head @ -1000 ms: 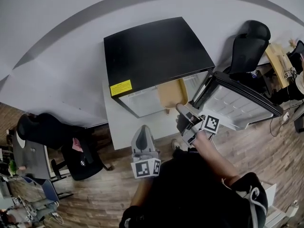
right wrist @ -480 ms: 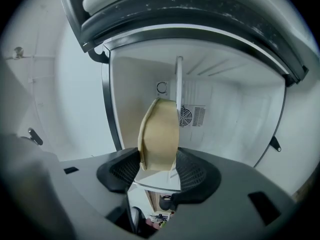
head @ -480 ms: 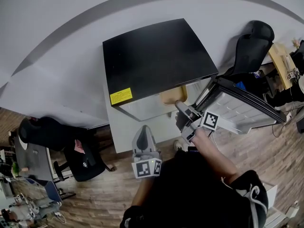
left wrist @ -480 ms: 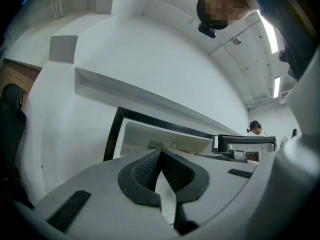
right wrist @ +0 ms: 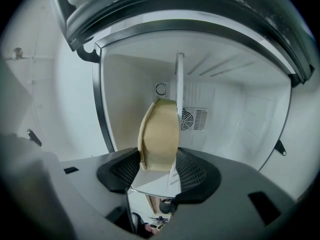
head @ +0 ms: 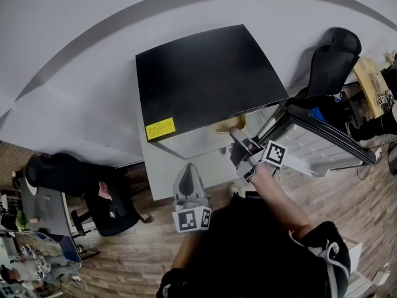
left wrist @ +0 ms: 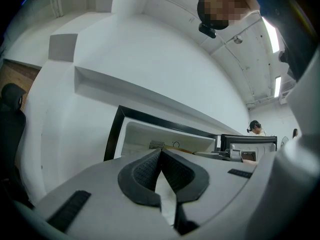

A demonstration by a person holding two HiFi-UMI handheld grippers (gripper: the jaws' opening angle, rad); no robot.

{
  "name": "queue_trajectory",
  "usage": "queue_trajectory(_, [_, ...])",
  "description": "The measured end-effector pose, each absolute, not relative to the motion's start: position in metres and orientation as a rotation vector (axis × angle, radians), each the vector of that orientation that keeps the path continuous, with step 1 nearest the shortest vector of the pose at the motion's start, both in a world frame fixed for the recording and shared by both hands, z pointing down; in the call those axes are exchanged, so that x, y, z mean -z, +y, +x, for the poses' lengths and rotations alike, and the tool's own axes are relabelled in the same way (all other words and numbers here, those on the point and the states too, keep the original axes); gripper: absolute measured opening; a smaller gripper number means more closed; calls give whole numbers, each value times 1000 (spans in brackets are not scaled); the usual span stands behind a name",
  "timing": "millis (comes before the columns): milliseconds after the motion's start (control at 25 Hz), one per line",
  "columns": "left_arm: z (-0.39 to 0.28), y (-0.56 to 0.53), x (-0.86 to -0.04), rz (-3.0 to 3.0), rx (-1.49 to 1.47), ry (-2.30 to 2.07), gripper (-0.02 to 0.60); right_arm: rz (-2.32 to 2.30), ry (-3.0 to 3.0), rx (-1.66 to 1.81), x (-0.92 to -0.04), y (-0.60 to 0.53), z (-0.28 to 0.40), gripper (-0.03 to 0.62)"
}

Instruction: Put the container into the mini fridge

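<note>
Container just inside mini fridge mouth

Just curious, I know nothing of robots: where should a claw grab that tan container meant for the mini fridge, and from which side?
Probably its near end, from the open front, as the right claw does: the tan container is slim enough to sit between the jaws, and its free end points into the mini fridge.
</note>
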State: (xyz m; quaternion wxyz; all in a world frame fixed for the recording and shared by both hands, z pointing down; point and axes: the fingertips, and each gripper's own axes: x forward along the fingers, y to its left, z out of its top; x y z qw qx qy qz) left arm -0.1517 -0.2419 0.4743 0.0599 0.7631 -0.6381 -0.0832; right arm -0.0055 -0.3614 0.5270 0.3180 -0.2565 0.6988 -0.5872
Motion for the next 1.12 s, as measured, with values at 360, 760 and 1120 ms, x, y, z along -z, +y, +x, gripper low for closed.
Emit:
queue_trajectory(360, [-153, -241, -476, 2301, 254, -1939, 23, -702, 1852, 1498, -524, -372, -4, 248])
queue_trajectory(760, [-157, -229, -474, 2305, 274, -1932, 23, -716, 1906, 1423, -510, -361, -6, 311])
queue_trajectory(1120, [-161, -213, -473, 2317, 293, -1916, 23, -773, 1947, 1356, -507, -347, -5, 337])
